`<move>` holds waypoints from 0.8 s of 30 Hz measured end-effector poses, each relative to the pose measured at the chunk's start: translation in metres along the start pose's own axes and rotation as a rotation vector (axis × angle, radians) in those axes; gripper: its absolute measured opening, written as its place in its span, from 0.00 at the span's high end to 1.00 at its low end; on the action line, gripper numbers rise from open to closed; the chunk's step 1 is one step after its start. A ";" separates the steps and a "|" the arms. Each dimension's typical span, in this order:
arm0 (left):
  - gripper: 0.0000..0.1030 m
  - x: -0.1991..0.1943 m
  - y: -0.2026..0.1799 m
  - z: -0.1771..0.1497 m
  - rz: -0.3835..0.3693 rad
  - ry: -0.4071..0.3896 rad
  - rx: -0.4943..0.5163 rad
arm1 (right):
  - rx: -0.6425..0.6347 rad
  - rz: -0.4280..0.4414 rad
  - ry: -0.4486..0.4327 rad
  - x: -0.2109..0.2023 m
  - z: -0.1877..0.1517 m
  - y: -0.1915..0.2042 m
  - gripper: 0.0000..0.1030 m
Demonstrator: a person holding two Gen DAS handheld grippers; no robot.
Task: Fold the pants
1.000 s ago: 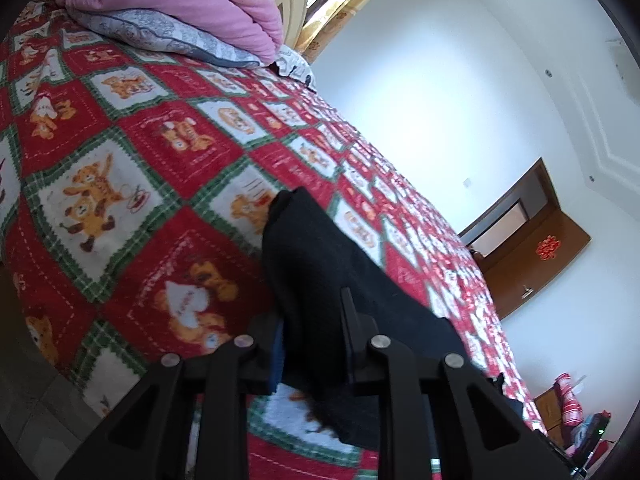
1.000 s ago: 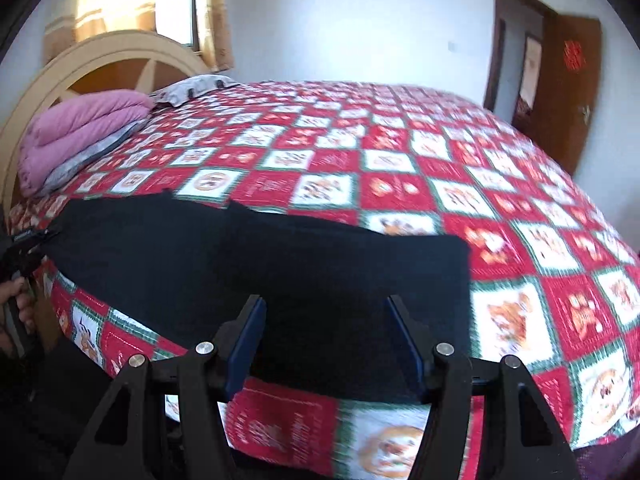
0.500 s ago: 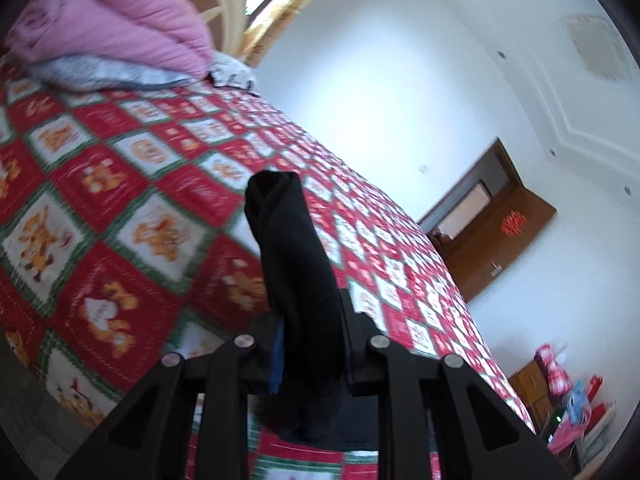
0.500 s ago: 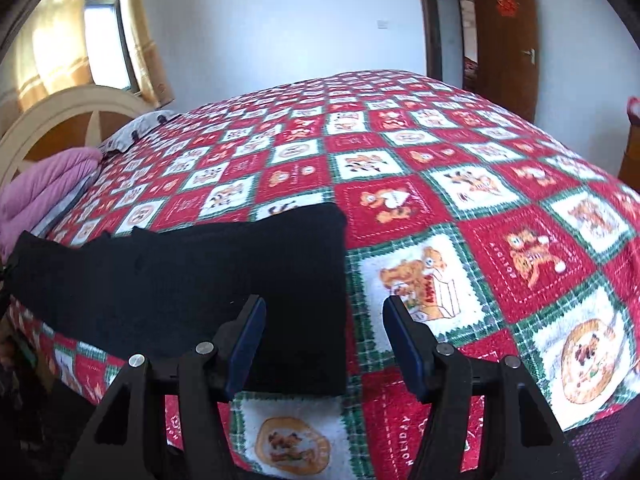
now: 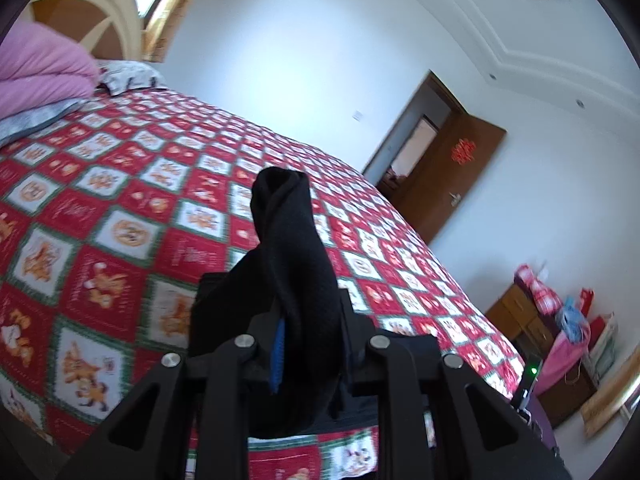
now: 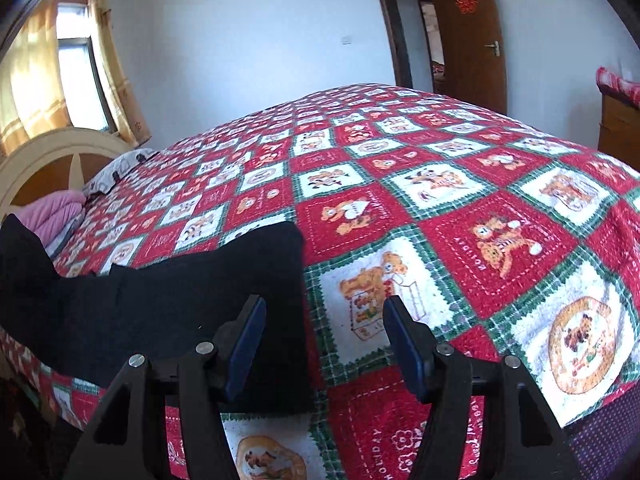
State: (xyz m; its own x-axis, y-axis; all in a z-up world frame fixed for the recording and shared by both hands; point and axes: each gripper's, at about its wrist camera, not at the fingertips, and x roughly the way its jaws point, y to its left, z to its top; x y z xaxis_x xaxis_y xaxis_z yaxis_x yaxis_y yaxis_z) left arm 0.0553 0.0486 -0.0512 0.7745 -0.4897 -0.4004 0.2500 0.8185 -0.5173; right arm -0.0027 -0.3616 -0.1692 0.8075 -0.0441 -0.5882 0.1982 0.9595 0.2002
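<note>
— Where do the pants stand in the fold?

— Midway, I'd judge. The black pants [image 6: 168, 304] lie along the near edge of the bed [image 6: 500, 240], on the red patchwork quilt [image 5: 100, 216]. One end is flat, just ahead of the right claw [image 6: 324, 340] and to its left side. The other end is up in the air, pinched in the left claw [image 5: 308, 336].

— So the left claw has hold of the cloth?

— Yes. Its jaws are nearly together and a thick bunch of black fabric rises straight out from between them, twisted at the top. More fabric trails down behind that bunch onto the quilt.

— And the right claw?

— Its jaws stand well apart with nothing between them. Its left finger [image 6: 244, 344] hovers over the flat end's edge, the other over bare quilt. It grips nothing.

— What looks done, then?

— The pants appear narrow, as if the legs are already laid one on the other, though the dark cloth hides the layers, so I can't be sure. One end is lifted for a crosswise fold.

— And what is left?

— Carrying the lifted end over to the flat end by the right claw, laying it down square, letting go, and perhaps one more fold and a smoothing. The twisted bunch suggests it may land rumpled.
</note>
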 end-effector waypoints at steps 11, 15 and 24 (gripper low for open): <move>0.78 0.036 -0.066 0.002 -0.078 0.081 0.092 | 0.060 -0.001 -0.010 0.002 0.001 -0.011 0.39; 0.78 0.057 -0.090 -0.002 -0.079 0.119 0.146 | 0.059 -0.005 -0.028 -0.001 0.002 -0.011 0.39; 0.78 0.113 -0.137 -0.035 -0.088 0.241 0.256 | 0.106 -0.010 -0.050 -0.003 0.007 -0.022 0.39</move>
State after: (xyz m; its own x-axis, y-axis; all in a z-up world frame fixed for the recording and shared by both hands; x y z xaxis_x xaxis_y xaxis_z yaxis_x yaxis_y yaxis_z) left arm 0.0887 -0.1293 -0.0521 0.5921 -0.5935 -0.5452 0.4705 0.8038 -0.3641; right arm -0.0054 -0.3844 -0.1665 0.8315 -0.0704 -0.5510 0.2623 0.9242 0.2777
